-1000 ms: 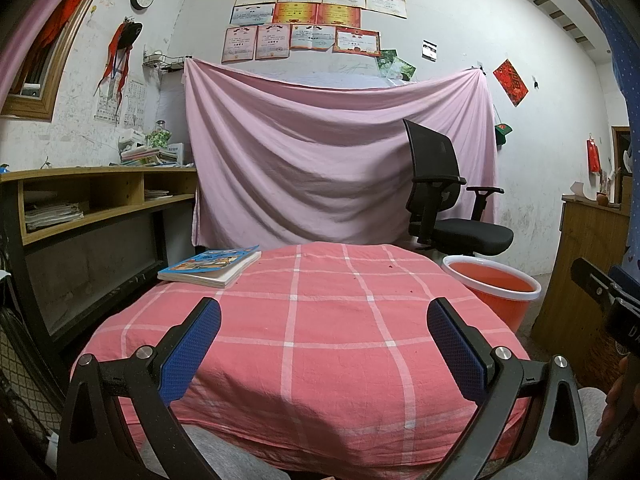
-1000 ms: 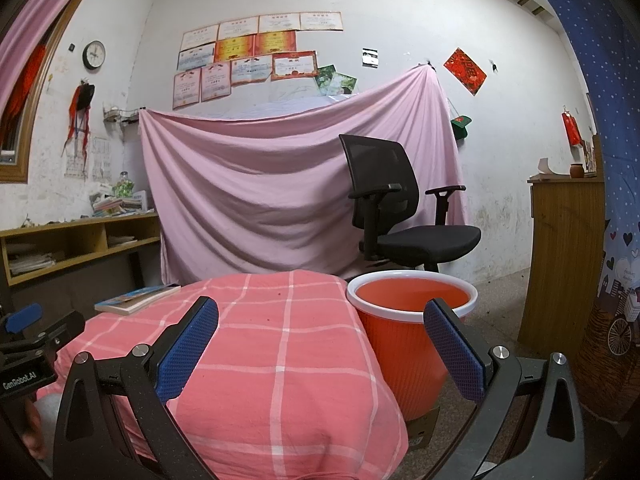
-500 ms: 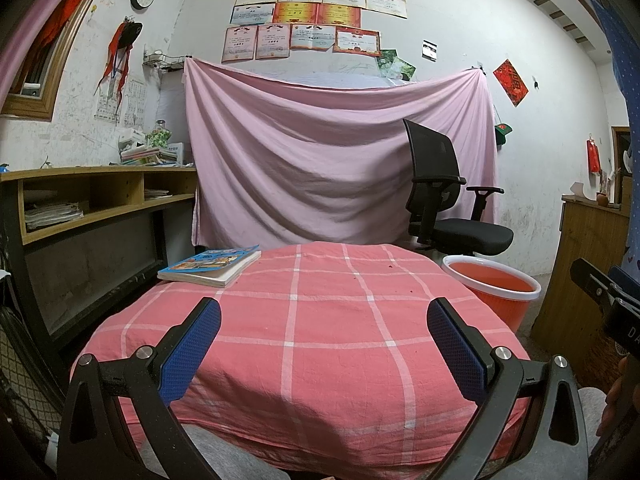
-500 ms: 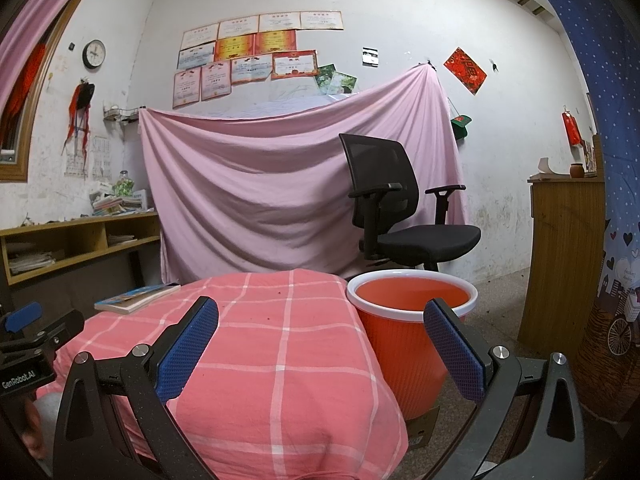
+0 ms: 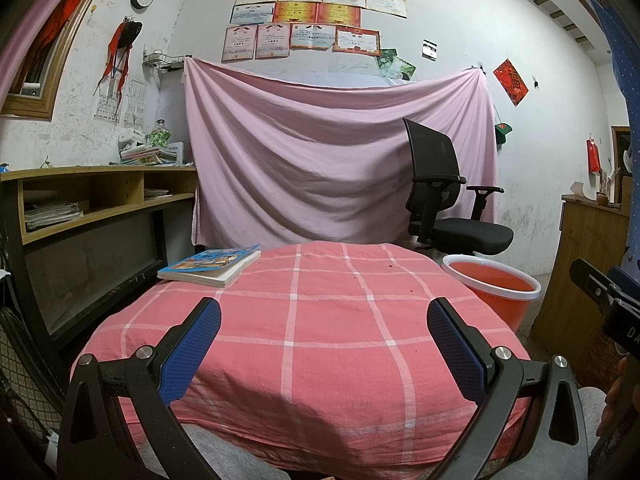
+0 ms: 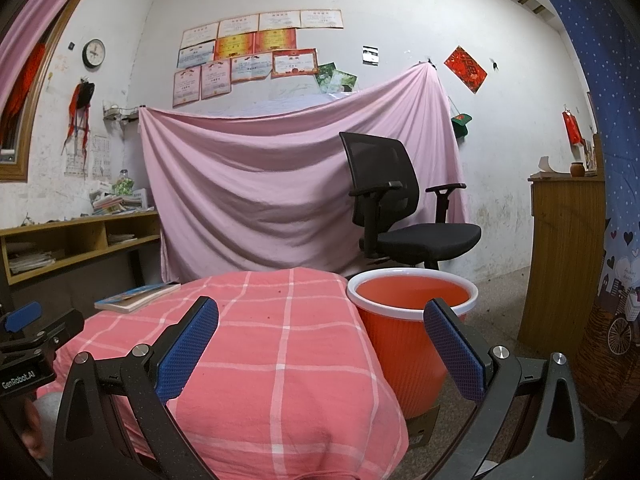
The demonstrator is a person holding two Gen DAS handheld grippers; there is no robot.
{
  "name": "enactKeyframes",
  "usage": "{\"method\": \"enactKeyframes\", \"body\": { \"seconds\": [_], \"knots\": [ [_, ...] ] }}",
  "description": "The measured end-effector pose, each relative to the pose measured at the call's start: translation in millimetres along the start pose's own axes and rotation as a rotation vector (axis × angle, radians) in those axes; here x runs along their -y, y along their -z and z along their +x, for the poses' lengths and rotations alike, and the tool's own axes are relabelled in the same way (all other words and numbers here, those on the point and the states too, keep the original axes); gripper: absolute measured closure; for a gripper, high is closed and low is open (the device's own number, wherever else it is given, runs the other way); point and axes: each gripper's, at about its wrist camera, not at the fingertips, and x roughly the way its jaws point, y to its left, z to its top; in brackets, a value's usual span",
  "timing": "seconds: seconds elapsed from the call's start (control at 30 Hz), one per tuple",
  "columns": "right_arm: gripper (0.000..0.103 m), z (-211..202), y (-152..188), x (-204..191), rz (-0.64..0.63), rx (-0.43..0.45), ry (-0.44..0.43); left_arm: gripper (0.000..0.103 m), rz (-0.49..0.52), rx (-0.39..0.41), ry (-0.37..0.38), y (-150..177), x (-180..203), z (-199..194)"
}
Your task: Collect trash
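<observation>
Two tongs, left tongs (image 5: 324,322) and right tongs (image 6: 321,322), gaping, empty; orange white-rimmed bucket (image 6: 404,332) upright.

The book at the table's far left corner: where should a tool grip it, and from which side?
Grip the book by its near right corner, which points toward the left tool. It lies flat on the checked cloth, so come in low, one finger sliding under the page edge.

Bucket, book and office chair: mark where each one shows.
Bucket (image 6: 404,344): right wrist view, on its orange ribbed side wall.
Book (image 5: 210,263): left wrist view, on its blue front cover.
Office chair (image 6: 428,237): right wrist view, on the black seat cushion.
</observation>
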Motion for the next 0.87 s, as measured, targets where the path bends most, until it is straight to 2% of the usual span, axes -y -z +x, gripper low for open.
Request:
{"method": "enactKeyframes", "body": {
  "seconds": [0.43,0.87],
  "knots": [
    [0.000,-0.1,-0.6,0.1,0.000,-0.002,0.000,0.002,-0.006,-0.043,-0.012,6.8,-4.7,6.0],
    [0.000,0.6,11.5,-1.0,0.001,-0.015,-0.004,0.002,-0.005,-0.047,-0.013,5.7,-6.6,6.8]
  ]
}}
